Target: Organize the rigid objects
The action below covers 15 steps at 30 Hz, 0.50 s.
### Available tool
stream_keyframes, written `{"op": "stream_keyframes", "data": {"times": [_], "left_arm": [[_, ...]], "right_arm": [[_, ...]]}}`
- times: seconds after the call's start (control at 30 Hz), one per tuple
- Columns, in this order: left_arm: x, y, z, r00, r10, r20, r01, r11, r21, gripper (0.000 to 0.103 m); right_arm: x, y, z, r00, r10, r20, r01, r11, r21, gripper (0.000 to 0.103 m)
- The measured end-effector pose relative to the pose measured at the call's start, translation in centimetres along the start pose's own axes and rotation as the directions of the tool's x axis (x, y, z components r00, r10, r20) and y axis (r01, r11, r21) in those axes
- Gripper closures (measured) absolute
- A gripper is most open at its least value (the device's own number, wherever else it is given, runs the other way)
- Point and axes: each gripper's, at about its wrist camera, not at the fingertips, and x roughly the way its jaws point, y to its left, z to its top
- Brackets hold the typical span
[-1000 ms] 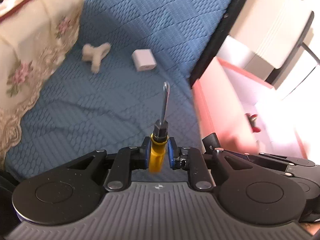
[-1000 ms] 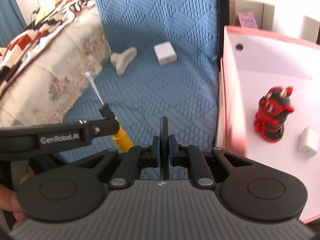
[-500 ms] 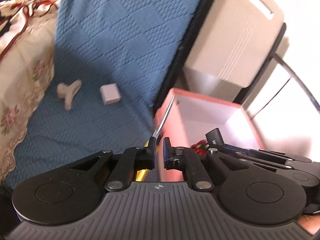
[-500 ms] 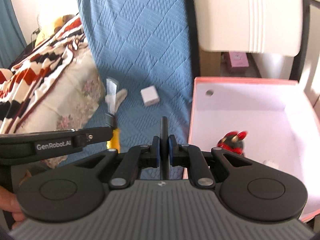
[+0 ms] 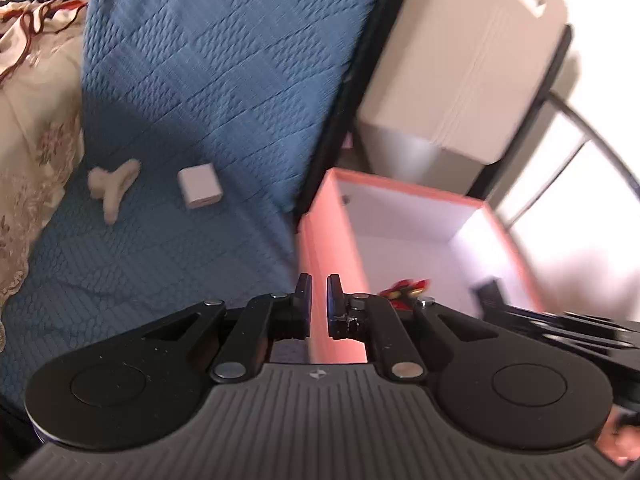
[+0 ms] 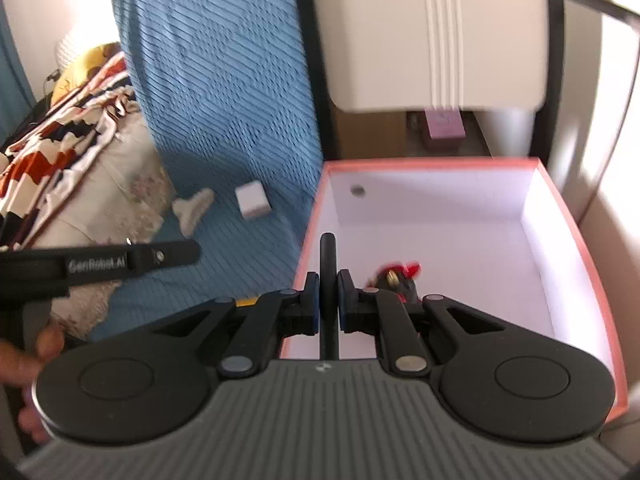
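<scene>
You're over a blue quilted bed cover (image 5: 192, 80), with a pink box (image 6: 576, 248) standing just beside its edge and a pale cabinet (image 6: 432, 32) behind the box. Your right gripper (image 6: 329, 294) is clamped on a thin black upright piece (image 6: 328, 256), seen edge-on, so you cannot tell what it is; it hangs over the box's near left corner. Low in the box, partly hidden behind that gripper, lies a red and black figure (image 6: 404, 274). Your left gripper (image 5: 319, 306) has its jaws drawn close with only a narrow slit between them and nothing in that slit; it sits above the box's left wall. From the right camera, that left tool reaches in from the side, its arm lettered "GenRobot.AI", with a sliver of something yellow (image 6: 245, 302) showing below it. Further out on the cover lie a white block (image 5: 199, 186) and, near it, a cream T-shaped piece (image 5: 114, 184). A flowered blanket (image 5: 36, 152) borders the cover.
</scene>
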Motion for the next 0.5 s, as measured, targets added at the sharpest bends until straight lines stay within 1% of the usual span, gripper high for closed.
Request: {"op": "stream_keyframes", "data": {"times": [0.07,0.17,0.23,0.33,0.4,0.5], "left_arm": [[1.4,1.3,-0.3,1.000,0.019,-0.001,-0.019,1.000,0.000,0.093],[3.9,3.3,-0.9,1.000,0.022,-0.013,-0.022,1.000,-0.006,0.093],[5.7,4.5,-1.5,0.998,0.045,-0.036,-0.045,0.999,-0.001,0.092],[8.2,6.3,-2.4,0.994,0.082,-0.079,-0.084,0.996,-0.022,0.091],[9.2,7.3,-2.7,0.991,0.088,-0.097,-0.091,0.995,-0.027,0.091],[10.2,7.7,-2.3,0.991,0.086,-0.107,-0.087,0.996,-0.004,0.091]], "right_arm": [[0.3,-0.8,-0.8,1.000,-0.006,-0.012,0.006,1.000,0.013,0.091],[0.9,-1.9,-1.9,0.999,-0.015,-0.032,0.016,1.000,0.025,0.091],[1.2,-2.5,-2.5,0.999,-0.020,-0.045,0.021,0.999,0.031,0.091],[1.7,-3.2,-3.1,0.998,-0.028,-0.061,0.029,0.999,0.029,0.091],[1.9,-3.6,-3.5,0.997,-0.034,-0.069,0.036,0.999,0.028,0.091],[2.4,-4.2,-3.6,0.996,-0.037,-0.079,0.040,0.998,0.039,0.091]]}}
